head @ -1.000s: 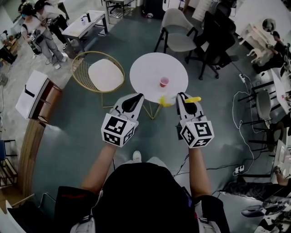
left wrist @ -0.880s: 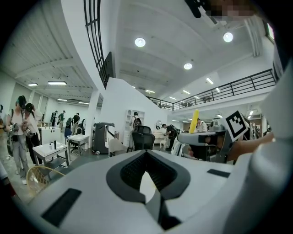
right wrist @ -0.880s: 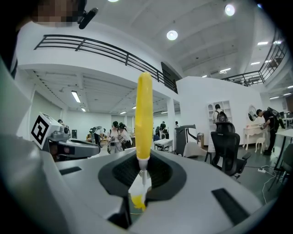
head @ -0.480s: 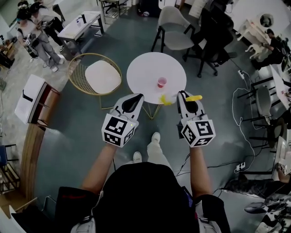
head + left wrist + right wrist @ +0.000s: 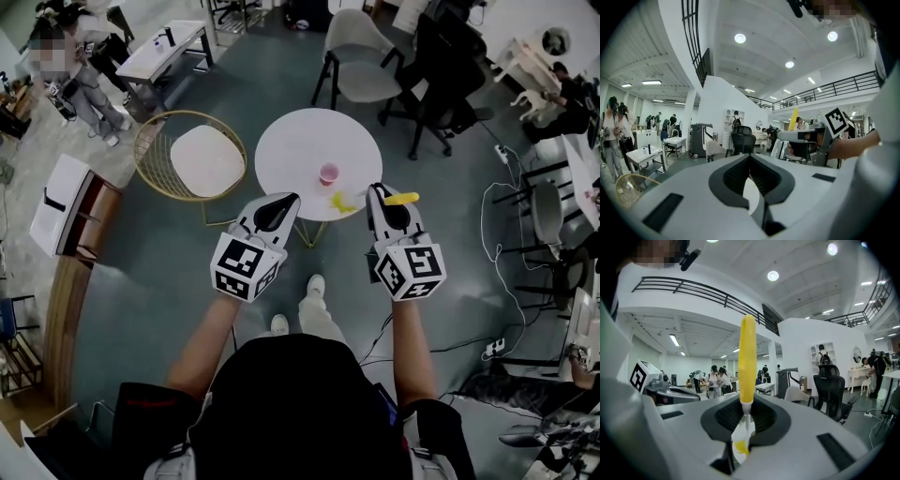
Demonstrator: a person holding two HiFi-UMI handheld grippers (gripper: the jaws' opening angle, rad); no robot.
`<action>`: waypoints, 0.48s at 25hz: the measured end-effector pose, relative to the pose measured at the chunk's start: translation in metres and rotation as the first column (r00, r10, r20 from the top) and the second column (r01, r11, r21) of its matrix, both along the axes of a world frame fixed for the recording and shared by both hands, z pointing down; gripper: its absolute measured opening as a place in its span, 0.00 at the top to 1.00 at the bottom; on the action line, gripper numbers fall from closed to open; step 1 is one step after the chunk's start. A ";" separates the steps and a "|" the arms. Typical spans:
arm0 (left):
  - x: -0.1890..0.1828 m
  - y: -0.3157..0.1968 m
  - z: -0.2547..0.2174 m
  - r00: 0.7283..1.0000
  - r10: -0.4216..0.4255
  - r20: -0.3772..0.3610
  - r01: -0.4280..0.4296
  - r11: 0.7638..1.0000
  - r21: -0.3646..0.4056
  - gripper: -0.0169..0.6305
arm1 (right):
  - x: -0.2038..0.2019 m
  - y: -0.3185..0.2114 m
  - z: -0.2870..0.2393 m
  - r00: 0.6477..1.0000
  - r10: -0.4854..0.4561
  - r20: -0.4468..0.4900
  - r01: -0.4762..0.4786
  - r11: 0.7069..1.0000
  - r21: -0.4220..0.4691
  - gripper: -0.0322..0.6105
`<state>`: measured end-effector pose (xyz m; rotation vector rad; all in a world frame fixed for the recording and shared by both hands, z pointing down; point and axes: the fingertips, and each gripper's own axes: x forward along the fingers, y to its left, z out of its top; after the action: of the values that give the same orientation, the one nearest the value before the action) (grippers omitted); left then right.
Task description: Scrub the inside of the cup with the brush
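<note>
Since a second ago the round white bench (image 5: pixel 298 139) has slid a little to the left in the head view, and two white shoes (image 5: pixel 316 286) show on the grey-green floor (image 5: pixel 178 262) below my arms where only one showed before. That floor fills most of the view. The bench stands ahead of me. A gold wire chair with a white seat pad (image 5: pixel 192 157) is just beside the bench on its left. A pale grey shell chair (image 5: pixel 361 66) sits beyond it, and a black office chair (image 5: pixel 450 66) is to the right of that one.

I hold both claws out side by side, their tips at the bench's near edge in the head view. My left claw (image 5: pixel 283 199) has its jaws pressed together, with nothing between them. My right claw (image 5: pixel 377 193) pinches the yellow-handled brush (image 5: pixel 747 362) by its thin white neck. The brush lies crosswise to the claw. In the right gripper view the handle rises above the jaws and the yellow bristle end hangs below them. In the head view the handle sticks out to the right of the claw, and the bristle end shows to its left, over the bench's near edge.

The small pink cup (image 5: pixel 328 173) stands upright on the bench, towards its near side, apart from both claws. The bristle end is near the cup and not inside it.
</note>
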<state>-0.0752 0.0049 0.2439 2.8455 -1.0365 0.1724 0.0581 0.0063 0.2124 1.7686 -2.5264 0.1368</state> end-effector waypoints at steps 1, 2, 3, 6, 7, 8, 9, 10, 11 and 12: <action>0.003 -0.003 0.000 1.000 0.000 -0.002 0.000 1.000 0.003 0.95 | 0.003 -0.003 0.000 1.000 -0.001 0.002 0.001 1.000 -0.001 0.88; 0.007 -0.007 0.001 1.000 0.000 -0.001 0.000 1.000 0.005 0.95 | 0.005 -0.007 0.000 1.000 -0.002 0.003 0.002 1.000 -0.001 0.88; 0.010 -0.011 0.002 1.000 0.000 0.004 0.000 1.000 0.004 0.95 | 0.008 -0.011 -0.001 1.000 -0.003 0.005 0.003 1.000 -0.001 0.88; 0.020 -0.023 0.007 1.000 -0.001 0.021 0.001 1.000 -0.008 0.95 | 0.017 -0.022 -0.001 1.000 -0.009 0.008 0.009 1.000 -0.004 0.88; 0.024 -0.028 0.010 1.000 -0.002 0.026 0.003 1.000 -0.012 0.95 | 0.021 -0.026 0.000 1.000 -0.011 0.010 0.011 1.000 -0.006 0.88; 0.027 -0.032 0.013 0.999 -0.004 0.031 0.004 1.000 -0.017 0.95 | 0.024 -0.030 0.002 1.000 -0.012 0.011 0.013 1.000 -0.009 0.88; 0.030 -0.036 0.016 0.999 -0.006 0.036 0.006 1.000 -0.020 0.95 | 0.027 -0.034 0.004 1.000 -0.014 0.012 0.015 1.000 -0.011 0.88; 0.033 -0.040 0.018 0.999 -0.008 0.039 0.009 1.000 -0.024 0.95 | 0.030 -0.038 0.006 1.000 -0.017 0.012 0.017 1.000 -0.013 0.88; 0.035 -0.045 0.021 0.999 -0.010 0.041 0.011 1.000 -0.027 0.95 | 0.032 -0.042 0.008 1.000 -0.019 0.012 0.019 1.000 -0.016 0.88; 0.036 -0.049 0.023 0.999 -0.012 0.043 0.013 1.000 -0.029 0.95 | 0.034 -0.046 0.010 1.000 -0.021 0.011 0.021 1.000 -0.018 0.88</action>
<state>-0.0387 -0.0437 0.2670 2.8207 -1.0510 0.2456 0.0923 -0.0394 0.2223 1.7389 -2.5422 0.1677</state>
